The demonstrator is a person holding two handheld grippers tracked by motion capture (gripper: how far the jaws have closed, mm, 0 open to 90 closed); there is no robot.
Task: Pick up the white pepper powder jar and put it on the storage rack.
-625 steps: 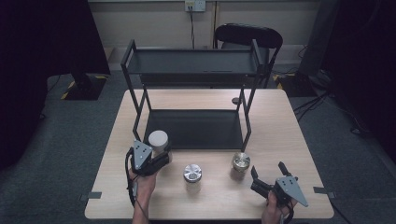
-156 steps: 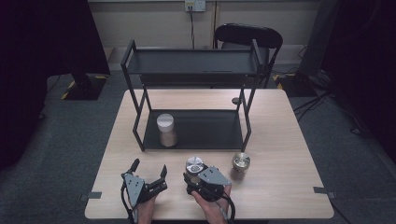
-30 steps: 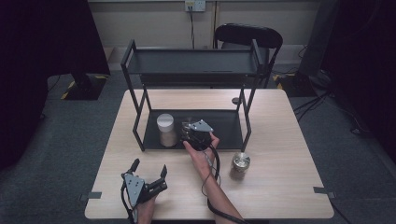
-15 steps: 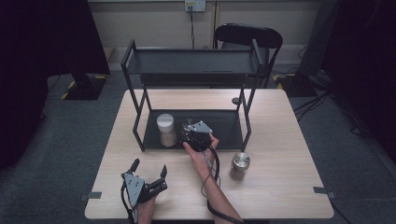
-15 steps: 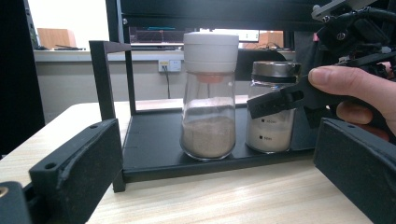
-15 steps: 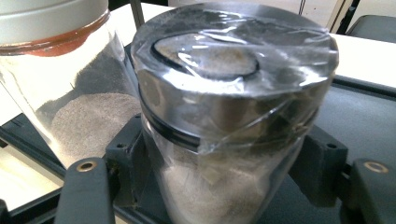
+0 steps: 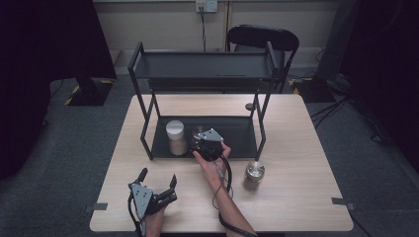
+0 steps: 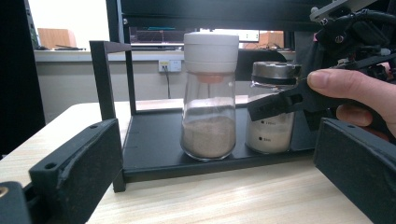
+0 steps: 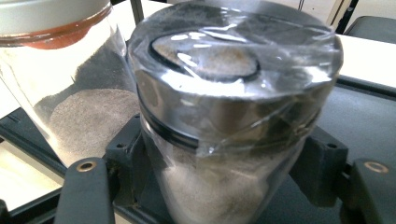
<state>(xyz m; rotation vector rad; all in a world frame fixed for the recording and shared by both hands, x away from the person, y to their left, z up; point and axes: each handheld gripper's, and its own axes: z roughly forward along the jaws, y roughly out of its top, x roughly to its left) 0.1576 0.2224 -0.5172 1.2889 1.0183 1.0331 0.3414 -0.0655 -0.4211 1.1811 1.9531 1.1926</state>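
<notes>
Glass shaker jars, three in number, were recorded with a black two-tier rack [image 7: 148, 143] on a pale wooden surface [image 7: 306, 197]. Item one — a white-capped jar [image 7: 176, 137] of tan powder — was found standing on the rack's lower shelf. Item two, a steel-lidded jar [image 8: 273, 112] wrapped in clear film, was noted just beside it on the same shelf, upright, its base seemingly seated or close to it. Item three, a second steel-lidded jar [image 7: 254, 175], was left on the surface outside the rack's right leg.

Progress was judged at two of three shelved, provided the second was set fully down; its release and the fetching of the third were judged outstanding.

Right tongs [image 7: 207, 143]: clenched around the film-wrapped jar's body below the lid, one jaw seen on each side of the glass in the right gripper view. Left tongs [image 7: 157, 185]: spread wide, nothing held or touched, rested low near the surface's front edge and pointed toward the rack.
</notes>
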